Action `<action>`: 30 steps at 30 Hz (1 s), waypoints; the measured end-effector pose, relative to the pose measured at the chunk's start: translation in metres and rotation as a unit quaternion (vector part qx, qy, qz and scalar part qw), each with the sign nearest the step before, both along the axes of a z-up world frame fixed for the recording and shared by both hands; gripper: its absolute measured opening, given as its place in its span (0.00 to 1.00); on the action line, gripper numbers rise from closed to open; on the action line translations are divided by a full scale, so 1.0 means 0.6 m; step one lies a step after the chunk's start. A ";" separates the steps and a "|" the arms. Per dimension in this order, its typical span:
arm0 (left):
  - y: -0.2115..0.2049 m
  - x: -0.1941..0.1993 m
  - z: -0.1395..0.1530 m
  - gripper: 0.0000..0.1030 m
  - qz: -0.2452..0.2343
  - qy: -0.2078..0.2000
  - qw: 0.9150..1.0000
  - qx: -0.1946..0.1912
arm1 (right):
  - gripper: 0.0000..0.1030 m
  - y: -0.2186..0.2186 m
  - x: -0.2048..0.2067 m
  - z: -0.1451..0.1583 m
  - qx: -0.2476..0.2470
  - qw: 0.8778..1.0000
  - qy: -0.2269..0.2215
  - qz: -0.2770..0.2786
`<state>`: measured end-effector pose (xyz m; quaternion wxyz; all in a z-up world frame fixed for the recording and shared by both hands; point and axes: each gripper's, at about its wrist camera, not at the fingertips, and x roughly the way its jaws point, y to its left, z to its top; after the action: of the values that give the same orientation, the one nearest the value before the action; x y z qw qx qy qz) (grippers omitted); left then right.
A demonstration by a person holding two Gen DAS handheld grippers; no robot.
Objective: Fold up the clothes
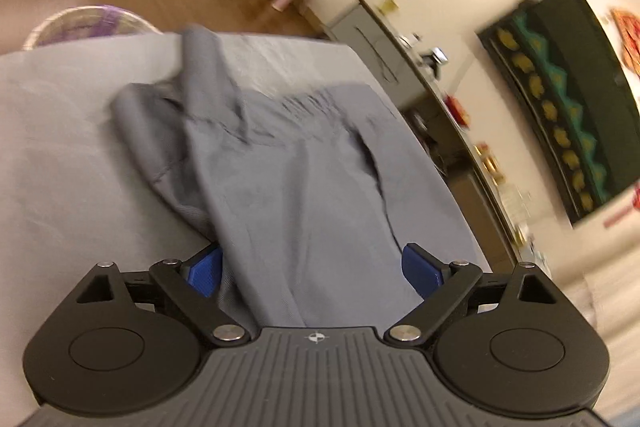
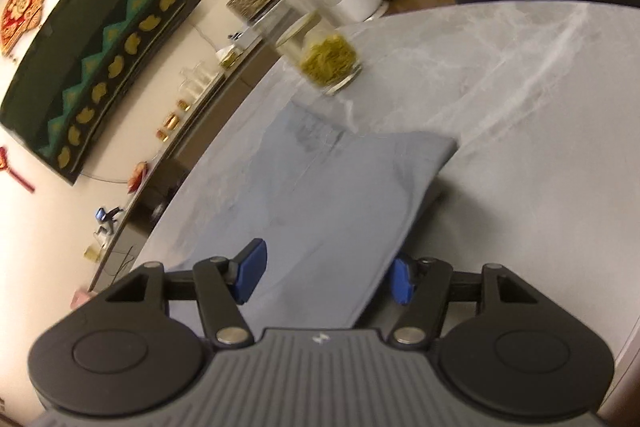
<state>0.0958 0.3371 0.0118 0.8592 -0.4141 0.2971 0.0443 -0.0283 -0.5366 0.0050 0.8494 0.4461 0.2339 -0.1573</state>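
Your left gripper (image 1: 314,273) has its jaws released wide, the grey garment (image 1: 288,163) lying loose between them on the desk (image 1: 60,155), bunched toward 11 o'clock. Your right gripper (image 2: 324,277) is released too, cloth between its jaws; a glass jar (image 2: 324,59) stands at 12 o'clock.

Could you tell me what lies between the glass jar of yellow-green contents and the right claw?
In the right wrist view, bare marble tabletop, then the grey garment, lies between the glass jar and the open right claw.
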 end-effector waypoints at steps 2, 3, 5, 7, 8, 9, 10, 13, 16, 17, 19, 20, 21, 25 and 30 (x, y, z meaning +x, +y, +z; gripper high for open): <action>-0.003 0.004 -0.001 0.89 -0.008 -0.004 1.000 0.005 | 0.60 0.003 0.000 -0.002 0.012 1.000 -0.006 0.004; 0.001 0.002 -0.002 0.89 0.004 -0.004 1.000 0.005 | 0.59 0.000 -0.003 -0.003 0.020 1.000 -0.009 -0.009; 0.010 0.000 -0.005 0.86 0.024 -0.004 1.000 -0.005 | 0.53 -0.009 -0.010 -0.007 0.034 0.998 -0.017 -0.046; 0.008 0.003 -0.007 0.86 0.019 -0.006 1.000 -0.006 | 0.53 -0.002 0.009 -0.004 0.031 0.999 -0.013 -0.016; -0.008 0.010 -0.006 0.84 -0.008 -0.006 1.000 0.013 | 0.53 0.007 0.025 0.000 0.021 1.000 -0.006 0.021; -0.021 0.015 -0.005 0.69 -0.027 -0.005 0.999 0.034 | 0.50 0.014 0.036 0.004 0.002 0.999 0.003 0.036; -0.027 0.019 -0.008 0.53 -0.033 -0.001 0.998 0.051 | 0.33 0.012 0.039 0.004 -0.013 1.000 0.014 0.017; -0.003 0.023 -0.025 0.07 -0.029 0.007 1.000 0.011 | 0.07 0.008 0.052 -0.001 -0.029 0.999 0.028 0.005; 0.003 -0.002 0.002 0.04 -0.020 -0.040 0.999 0.010 | 0.04 0.031 0.049 0.040 -0.083 0.996 0.014 0.029; 0.003 -0.014 0.013 0.04 -0.020 -0.056 0.998 0.001 | 0.04 0.034 0.041 0.062 -0.091 0.995 -0.003 0.031; 0.005 -0.045 0.045 0.03 -0.021 -0.098 0.995 -0.015 | 0.04 0.042 0.024 0.114 -0.116 0.992 -0.033 0.039; 0.006 -0.062 0.069 0.03 -0.019 -0.124 0.992 -0.019 | 0.04 0.047 0.016 0.142 -0.131 0.989 -0.042 0.048; 0.004 -0.078 0.100 0.03 -0.018 -0.151 0.988 -0.018 | 0.04 0.052 0.007 0.171 -0.145 0.986 -0.051 0.056; -0.020 -0.132 0.259 0.03 -0.022 -0.251 0.967 0.018 | 0.04 0.073 -0.019 0.294 -0.216 0.969 -0.068 0.094; -0.052 -0.019 0.433 0.05 -0.047 -0.186 0.978 0.086 | 0.04 0.070 0.028 0.402 -0.265 0.955 -0.005 0.133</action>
<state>0.0843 0.3056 0.2715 0.9332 -0.3250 0.1457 -0.0484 -0.0115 -0.4948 0.2460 0.9515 0.1703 0.2371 -0.0972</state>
